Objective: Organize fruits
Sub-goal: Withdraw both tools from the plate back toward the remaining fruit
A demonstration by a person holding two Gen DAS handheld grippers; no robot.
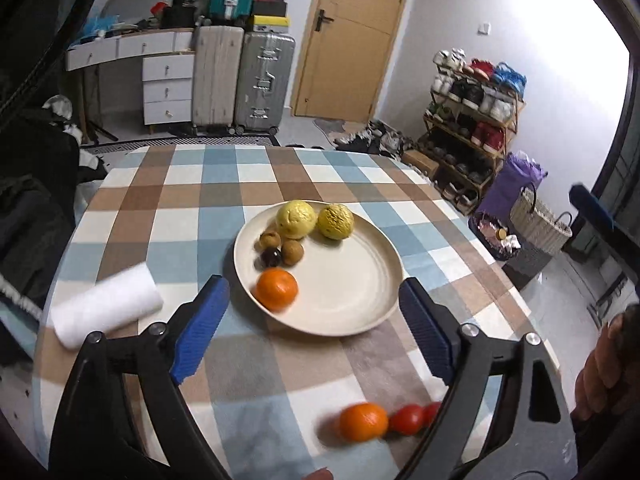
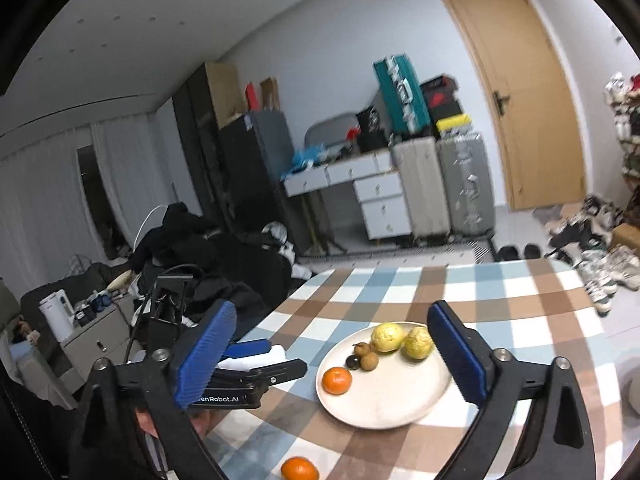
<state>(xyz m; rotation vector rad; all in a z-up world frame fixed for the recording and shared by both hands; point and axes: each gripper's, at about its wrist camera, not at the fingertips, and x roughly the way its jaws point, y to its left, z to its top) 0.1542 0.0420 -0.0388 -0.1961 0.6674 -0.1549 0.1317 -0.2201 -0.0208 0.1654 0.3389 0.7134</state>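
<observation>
Cream plate (image 1: 352,300) sits flat near the middle of the checked tablecloth (image 1: 200,184), a round dish with no long axis to speak of. Fruit is bunched on its far-left part: two yellow wrinkled round fruits (image 1: 297,218) side by side at the far rim, touching or nearly so; just in front of them three small brown longan-like fruits (image 1: 292,251) and one dark one, clustered together. A mandarin (image 1: 277,290) lies on the plate's near-left edge, a little blurred, apart from the cluster. The plate's right half is bare.

Off the plate, near the table's front edge, a second mandarin (image 1: 363,421) lies touching a red tomato (image 1: 407,419), another red one just behind it, in a row running left to right. All are round, so no pointing direction can be told.

A white paper towel roll (image 1: 106,308) lies on its side left of the plate, long axis running from near-left to far-right.

Left gripper (image 1: 314,312) hovers above the table, angled down toward the plate, jaws wide apart with nothing between the blue pads. Right gripper (image 2: 332,350) is held higher and flatter, aimed across the plate toward the room, jaws also spread wide and empty. From the right wrist view the left gripper sits just left of the plate, with a hand (image 1: 604,364) at the edge of the left wrist view.
</observation>
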